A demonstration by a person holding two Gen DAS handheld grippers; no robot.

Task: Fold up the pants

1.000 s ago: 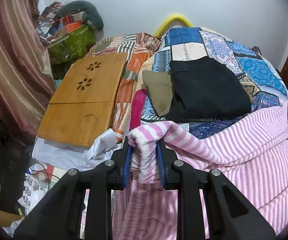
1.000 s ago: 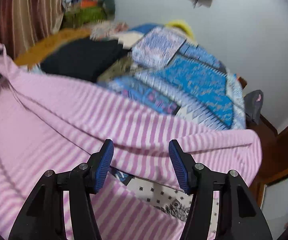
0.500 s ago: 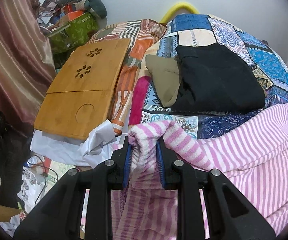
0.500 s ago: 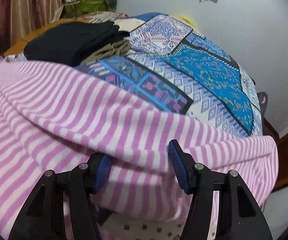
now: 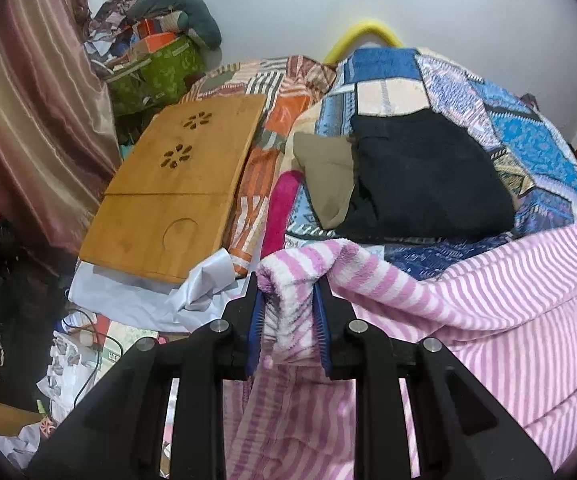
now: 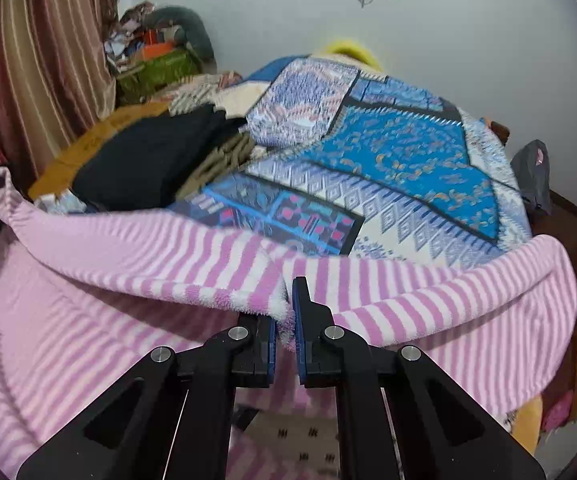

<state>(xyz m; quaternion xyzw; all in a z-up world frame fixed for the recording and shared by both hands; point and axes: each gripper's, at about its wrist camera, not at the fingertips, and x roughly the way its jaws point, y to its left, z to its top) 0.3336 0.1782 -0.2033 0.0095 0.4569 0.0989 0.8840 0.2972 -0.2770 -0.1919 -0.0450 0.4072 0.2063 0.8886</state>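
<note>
The pink-and-white striped fleece pants [image 5: 488, 320] hang stretched between my two grippers above the bed. In the left wrist view, my left gripper [image 5: 288, 294] is shut on a bunched corner of the pants, and the cloth folds over the blue pads [image 5: 257, 312]. In the right wrist view the pants [image 6: 128, 320] sag in a wide band from left to right. My right gripper [image 6: 286, 308] is shut on their upper edge near the middle, with the fabric pinched between its pads. The pants' lower part drops out of sight below both grippers.
A folded black garment [image 5: 428, 176] lies on an olive one [image 5: 324, 168] on the patchwork blanket [image 6: 388, 152]. A wooden lap tray [image 5: 176, 192] lies to the left. A striped curtain [image 5: 20, 120], a green box [image 5: 156, 72] and floor clutter fill the left side.
My right gripper's jaws went from wide apart to closed on the pants' edge, which now lifts with it. The left gripper kept its grip on the pants' corner.
</note>
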